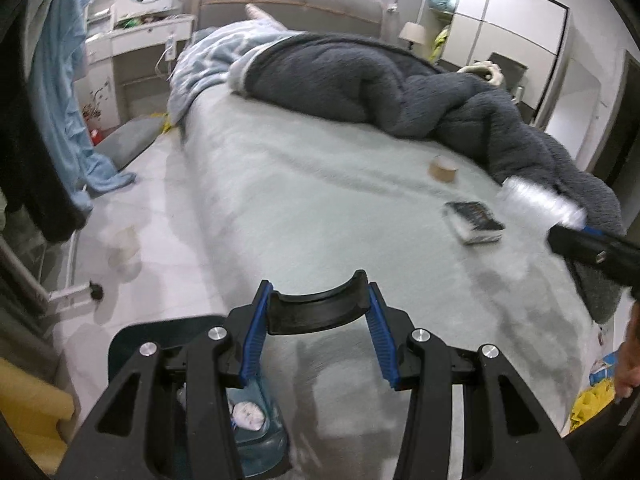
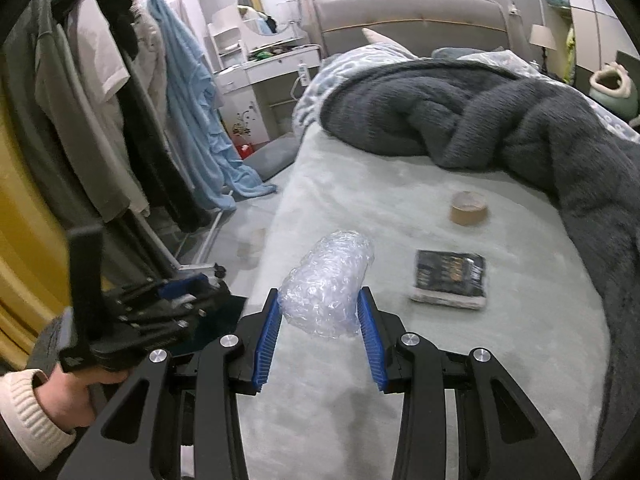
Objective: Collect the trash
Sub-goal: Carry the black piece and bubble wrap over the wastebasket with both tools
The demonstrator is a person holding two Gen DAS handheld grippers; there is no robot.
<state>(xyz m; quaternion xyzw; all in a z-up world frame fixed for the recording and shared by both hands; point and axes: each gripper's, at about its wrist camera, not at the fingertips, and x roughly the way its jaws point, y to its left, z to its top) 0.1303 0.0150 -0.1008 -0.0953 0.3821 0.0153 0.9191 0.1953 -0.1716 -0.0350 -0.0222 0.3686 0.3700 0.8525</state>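
Holding a crumpled wad of bubble wrap (image 2: pixel 326 294) between its blue pads, the right claw (image 2: pixel 320 312) was clenched on it above the bed (image 2: pixel 400 208), well apart from a tape roll (image 2: pixel 469 208) and a dark packet (image 2: pixel 450 278). The left claw (image 1: pixel 318 308) gripped a black curved piece (image 1: pixel 316 310); a bin (image 1: pixel 256 432) with trash stood below it.

Bed sheet (image 2: pixel 400 208): pale grey-green, plain; blanket (image 2: pixel 500 120) beyond tongs: dark grey, fuzzy; quilt (image 2: pixel 320 76) behind it: lt blue/white pattern. Tape roll (image 2: pixel 469 208) fwd-right of right gripper (image 2: pixel 319 312): tan; book (image 2: pixel 450 278): blk cover w/ orange print. Bubble wrap (image 2: pixel 326 288) betw. blue pads: clear-white; robe (image 2: pixel 192 100) far left: lt blue.
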